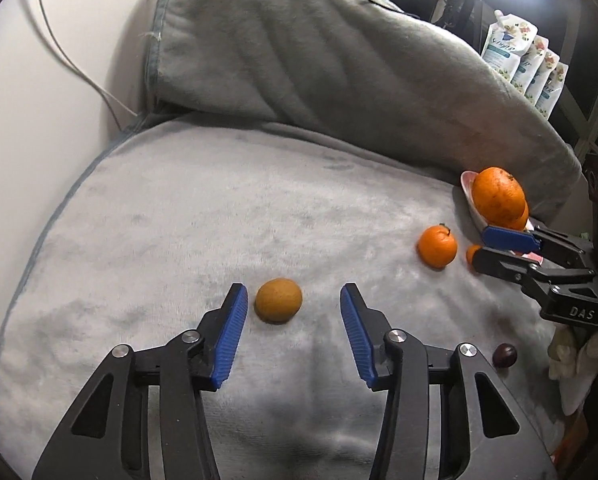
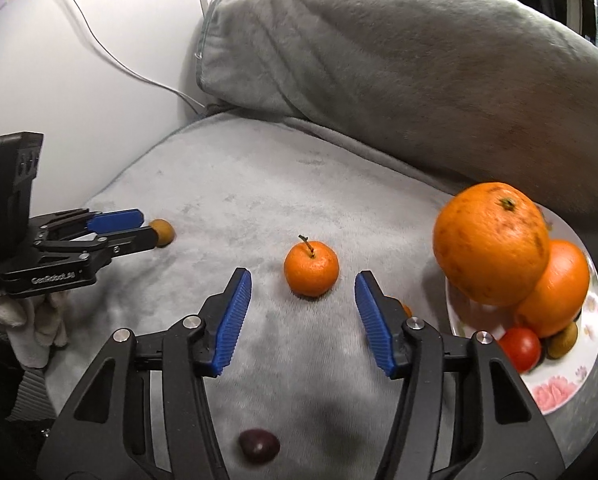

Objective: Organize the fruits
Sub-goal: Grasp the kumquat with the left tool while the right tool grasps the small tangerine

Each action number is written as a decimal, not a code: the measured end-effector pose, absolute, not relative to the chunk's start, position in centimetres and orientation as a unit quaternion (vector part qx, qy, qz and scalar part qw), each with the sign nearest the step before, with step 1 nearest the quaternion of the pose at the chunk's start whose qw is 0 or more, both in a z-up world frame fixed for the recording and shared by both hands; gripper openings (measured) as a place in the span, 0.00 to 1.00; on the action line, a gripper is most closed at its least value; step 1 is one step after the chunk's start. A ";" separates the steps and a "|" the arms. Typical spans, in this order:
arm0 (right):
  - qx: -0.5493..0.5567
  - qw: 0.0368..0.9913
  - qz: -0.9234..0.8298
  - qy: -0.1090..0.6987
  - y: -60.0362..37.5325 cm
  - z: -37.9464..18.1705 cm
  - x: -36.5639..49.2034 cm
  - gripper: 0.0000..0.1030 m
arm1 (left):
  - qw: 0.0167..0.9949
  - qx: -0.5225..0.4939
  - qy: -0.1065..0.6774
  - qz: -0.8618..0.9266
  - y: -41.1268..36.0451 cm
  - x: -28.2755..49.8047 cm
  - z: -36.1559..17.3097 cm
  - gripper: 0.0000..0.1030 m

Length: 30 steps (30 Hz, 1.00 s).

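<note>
A small yellow-brown fruit (image 1: 278, 300) lies on the grey blanket just ahead of my open, empty left gripper (image 1: 293, 300); it also shows in the right wrist view (image 2: 163, 232). A stemmed mandarin (image 2: 311, 267) lies just ahead of my open, empty right gripper (image 2: 303, 286); it also shows in the left wrist view (image 1: 438, 246). A floral plate (image 2: 571, 384) at right holds a big orange (image 2: 491, 244), a second orange (image 2: 559, 288), a red tomato (image 2: 520, 349) and a small brown fruit (image 2: 562, 342). A dark plum (image 2: 259, 445) lies under the right gripper.
A small orange fruit (image 1: 472, 254) peeks out beside the right gripper's finger. A large grey pillow (image 1: 319, 64) lies across the back. A white wall with a cable (image 1: 71, 64) is at left. Refill pouches (image 1: 523, 64) stand on a shelf at back right.
</note>
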State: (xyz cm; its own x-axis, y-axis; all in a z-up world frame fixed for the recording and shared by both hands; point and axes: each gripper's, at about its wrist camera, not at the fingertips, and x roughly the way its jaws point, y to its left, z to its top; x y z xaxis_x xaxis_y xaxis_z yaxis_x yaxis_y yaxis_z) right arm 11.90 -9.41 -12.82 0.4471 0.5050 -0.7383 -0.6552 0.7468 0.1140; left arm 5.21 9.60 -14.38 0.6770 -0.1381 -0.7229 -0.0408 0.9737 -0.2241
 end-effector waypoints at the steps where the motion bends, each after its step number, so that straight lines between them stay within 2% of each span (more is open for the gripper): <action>1: -0.096 0.844 0.343 0.400 -9.2 -13.0 12.1 0.55 | 0.908 -0.112 0.403 -0.027 9.6 5.2 -14.5 0.46; 14: -0.125 0.840 0.327 0.414 -7.2 -14.8 13.4 0.55 | 0.900 -0.114 0.421 -0.027 9.7 6.2 -15.8 0.40; 18: -0.129 0.836 0.327 0.420 -6.7 -15.1 13.6 0.47 | 0.897 -0.112 0.427 -0.024 9.8 6.5 -16.0 0.38; 20: -0.131 0.835 0.326 0.423 -6.6 -15.3 13.7 0.46 | 0.896 -0.109 0.430 -0.024 9.7 6.7 -16.0 0.37; 22: -0.130 0.834 0.325 0.427 -6.5 -15.4 13.8 0.39 | 0.895 -0.107 0.432 -0.022 9.7 6.9 -16.1 0.34; 25: -0.126 0.833 0.326 0.429 -6.5 -15.4 13.9 0.38 | 0.895 -0.106 0.432 -0.019 9.7 7.1 -16.2 0.25; 30: -0.124 0.833 0.327 0.429 -6.7 -15.5 14.1 0.38 | 0.896 -0.106 0.430 -0.017 9.6 7.0 -16.2 0.25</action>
